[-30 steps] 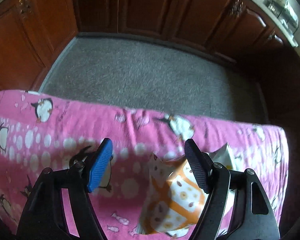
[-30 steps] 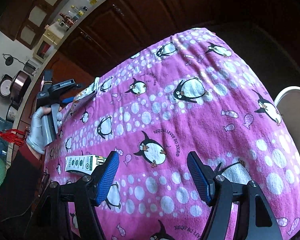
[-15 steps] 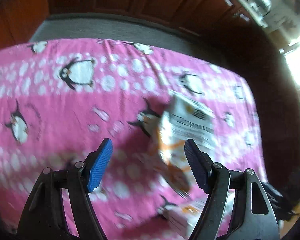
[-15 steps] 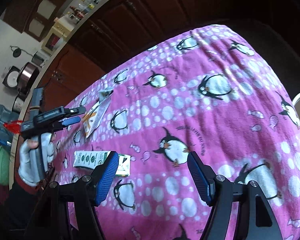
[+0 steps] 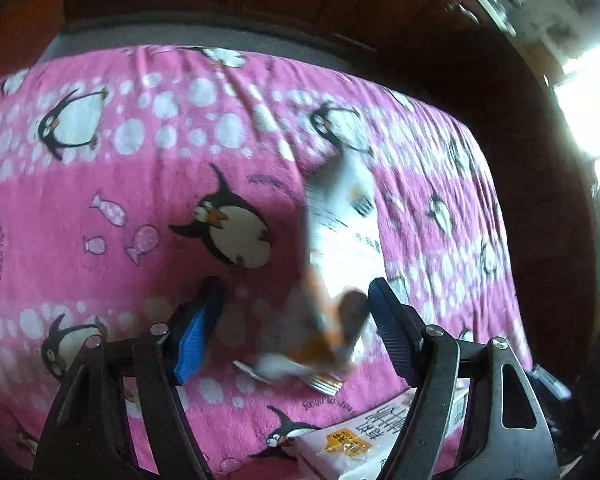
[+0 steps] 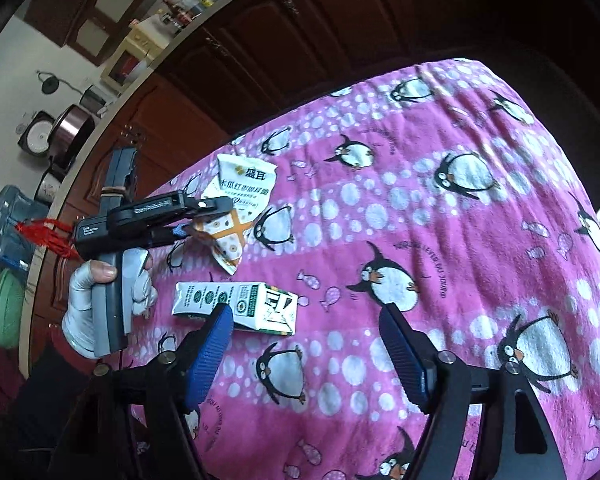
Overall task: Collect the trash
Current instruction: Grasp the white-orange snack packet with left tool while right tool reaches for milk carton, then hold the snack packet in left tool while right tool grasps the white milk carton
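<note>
**Pink penguin cloth and a crowded kitchen edge**

A pink cloth (image 6: 440, 240) printed with penguins, fish and white dots covers the whole surface. Dark red-brown wooden cabinets (image 6: 300, 40) run behind it, and a strip of grey carpet (image 5: 188, 38) shows along the cloth's far edge. A pale counter (image 6: 112, 92) carries bottles (image 6: 188, 4), a round metal pot (image 6: 70, 132) and a cream box (image 6: 140, 46). Lower left stand blue water jugs (image 6: 10, 208) and a green basket (image 6: 2, 312).

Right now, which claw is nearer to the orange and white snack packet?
Left. The left claw, its jaws closing, has the snack packet between its fingers. The right claw hangs apart, over the green and white carton.
</note>
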The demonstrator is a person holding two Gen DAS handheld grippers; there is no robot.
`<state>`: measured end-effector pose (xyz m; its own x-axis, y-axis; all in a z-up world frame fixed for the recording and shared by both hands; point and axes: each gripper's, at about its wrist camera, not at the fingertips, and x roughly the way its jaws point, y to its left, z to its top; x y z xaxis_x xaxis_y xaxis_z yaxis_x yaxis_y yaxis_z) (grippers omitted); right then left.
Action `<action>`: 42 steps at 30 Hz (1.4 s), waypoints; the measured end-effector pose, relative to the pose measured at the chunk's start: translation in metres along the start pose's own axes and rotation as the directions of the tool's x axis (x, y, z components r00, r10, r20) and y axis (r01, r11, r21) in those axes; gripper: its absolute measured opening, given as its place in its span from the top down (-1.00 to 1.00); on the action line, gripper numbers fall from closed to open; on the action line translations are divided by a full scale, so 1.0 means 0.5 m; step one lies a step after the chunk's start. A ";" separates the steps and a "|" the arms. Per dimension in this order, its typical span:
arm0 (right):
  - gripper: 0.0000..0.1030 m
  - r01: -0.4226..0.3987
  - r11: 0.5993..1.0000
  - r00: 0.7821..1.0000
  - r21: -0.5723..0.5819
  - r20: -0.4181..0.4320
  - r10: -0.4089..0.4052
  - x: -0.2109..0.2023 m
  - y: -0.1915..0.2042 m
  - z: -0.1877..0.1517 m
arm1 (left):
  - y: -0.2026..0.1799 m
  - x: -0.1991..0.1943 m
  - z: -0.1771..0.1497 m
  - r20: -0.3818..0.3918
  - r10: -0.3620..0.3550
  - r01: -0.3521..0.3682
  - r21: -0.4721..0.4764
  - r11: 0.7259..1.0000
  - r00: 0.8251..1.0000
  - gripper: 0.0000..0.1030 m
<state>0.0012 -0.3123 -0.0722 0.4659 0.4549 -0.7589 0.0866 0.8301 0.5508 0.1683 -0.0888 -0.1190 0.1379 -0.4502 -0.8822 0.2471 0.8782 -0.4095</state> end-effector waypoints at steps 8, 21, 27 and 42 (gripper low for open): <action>-0.43 -0.059 0.998 0.995 -0.012 -0.076 0.057 0.034 0.032 -0.015 | -0.011 -0.027 -0.029 0.048 0.027 -0.028 0.027 0.999 0.998 0.39; 0.02 0.156 0.963 0.973 -0.222 -0.135 -0.189 0.187 0.105 0.025 | 0.050 -0.195 -0.084 0.196 0.060 -0.065 0.017 0.998 0.979 0.39; 0.00 0.092 0.980 0.993 -0.176 -0.059 -0.104 0.214 0.142 0.096 | 0.098 -0.255 -0.108 0.238 0.089 -0.087 -0.019 0.996 0.967 0.39; -0.29 0.022 0.991 0.989 -0.134 -0.139 -0.041 0.258 0.182 0.093 | 0.145 -0.282 -0.165 0.253 0.078 -0.069 -0.042 0.997 0.964 0.39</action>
<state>0.1102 -0.1929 -0.1037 0.3351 0.4609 -0.8217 -0.0218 0.8757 0.4823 0.0875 0.0515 -0.0435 0.3947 -0.4067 -0.8239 0.1966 0.9133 -0.3567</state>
